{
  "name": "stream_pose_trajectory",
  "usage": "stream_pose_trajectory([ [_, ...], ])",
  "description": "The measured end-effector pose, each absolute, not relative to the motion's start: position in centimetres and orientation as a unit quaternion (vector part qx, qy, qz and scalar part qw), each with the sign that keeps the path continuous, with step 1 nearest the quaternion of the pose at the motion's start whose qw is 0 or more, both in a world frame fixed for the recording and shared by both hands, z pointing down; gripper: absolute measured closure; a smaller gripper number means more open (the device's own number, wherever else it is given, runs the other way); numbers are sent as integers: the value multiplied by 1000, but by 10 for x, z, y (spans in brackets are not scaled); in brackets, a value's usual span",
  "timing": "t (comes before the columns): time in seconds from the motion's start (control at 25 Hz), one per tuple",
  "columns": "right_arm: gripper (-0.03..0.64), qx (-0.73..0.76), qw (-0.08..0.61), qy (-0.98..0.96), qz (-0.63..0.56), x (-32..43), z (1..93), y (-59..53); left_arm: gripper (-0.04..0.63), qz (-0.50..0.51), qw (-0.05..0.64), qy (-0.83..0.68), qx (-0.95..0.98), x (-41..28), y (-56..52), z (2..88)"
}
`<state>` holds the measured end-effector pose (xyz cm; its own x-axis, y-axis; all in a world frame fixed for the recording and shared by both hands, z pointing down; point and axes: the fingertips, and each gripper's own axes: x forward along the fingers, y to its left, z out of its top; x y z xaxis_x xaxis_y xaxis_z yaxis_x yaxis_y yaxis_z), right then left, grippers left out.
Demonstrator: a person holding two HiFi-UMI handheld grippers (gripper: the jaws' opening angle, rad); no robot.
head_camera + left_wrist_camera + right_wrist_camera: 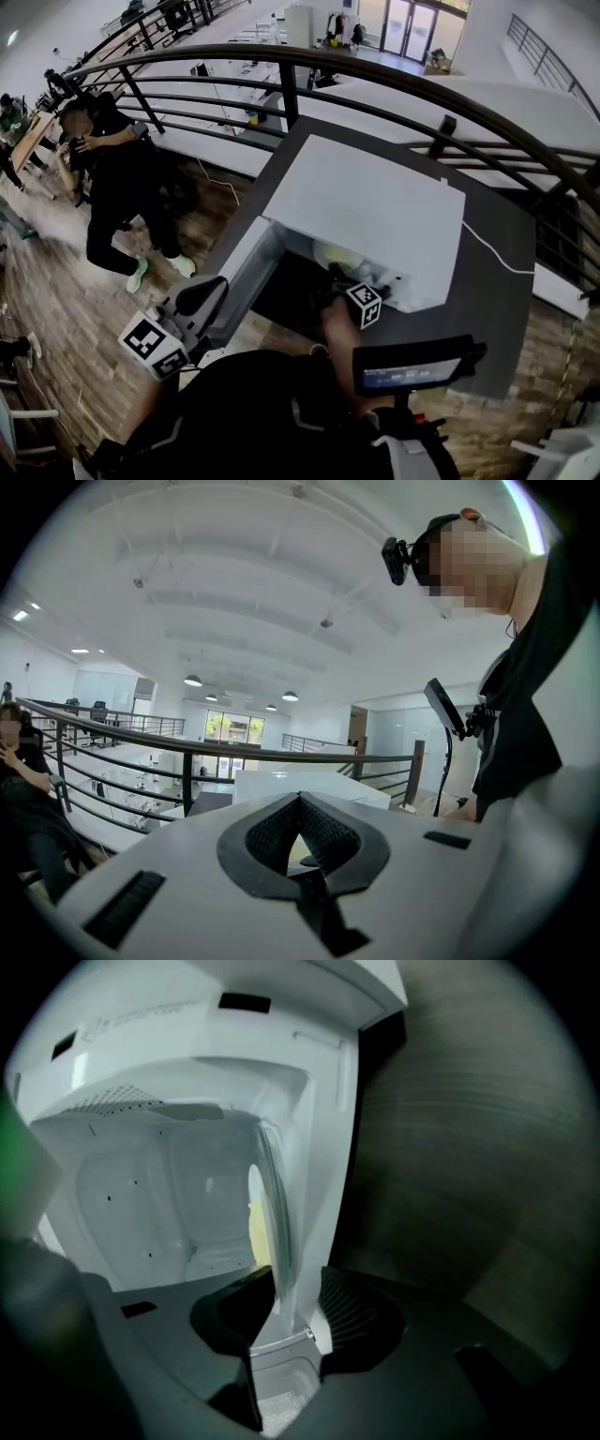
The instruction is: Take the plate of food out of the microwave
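Right gripper view: my right gripper has its jaws pinching the rim of the plate at lower centre, with the plate inside the open microwave. My left gripper idles, jaws pressed together on nothing. I judge the grasp made; next I should draw the plate out level.

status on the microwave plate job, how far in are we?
Done: the microwave door stands open and the right gripper reaches into the cavity. In hand: its jaws sit on the rim of the plate, apparently gripping it. Left: the plate is not out yet and has to be drawn clear of the opening. The left gripper is shut and empty beside the door.
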<state>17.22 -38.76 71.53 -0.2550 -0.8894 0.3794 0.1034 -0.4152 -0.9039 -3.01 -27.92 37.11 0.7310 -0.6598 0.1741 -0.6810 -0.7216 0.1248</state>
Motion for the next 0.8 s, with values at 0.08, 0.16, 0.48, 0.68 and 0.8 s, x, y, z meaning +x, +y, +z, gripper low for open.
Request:
stream_pose_trajectory([
  [0.08, 495, -489, 370, 404, -679, 178, 712, -389, 591, 58, 92, -356, 928, -28, -279, 372],
  [0.16, 526, -488, 372, 406, -677, 182, 709, -391, 591, 57, 94, -349, 930, -26, -279, 374],
  [0.48, 594, -489, 365, 427, -668, 176, 703, -389, 591, 50, 94, -338, 935, -26, -283, 375],
  [0.68, 597, -489, 361, 434, -666, 171, 705, -380, 591, 45, 94, -331, 938, -31, -281, 379],
  [0.8, 600, -484, 360, 443, -663, 166, 701, -374, 591, 44, 96, -324, 940, -33, -275, 380],
])
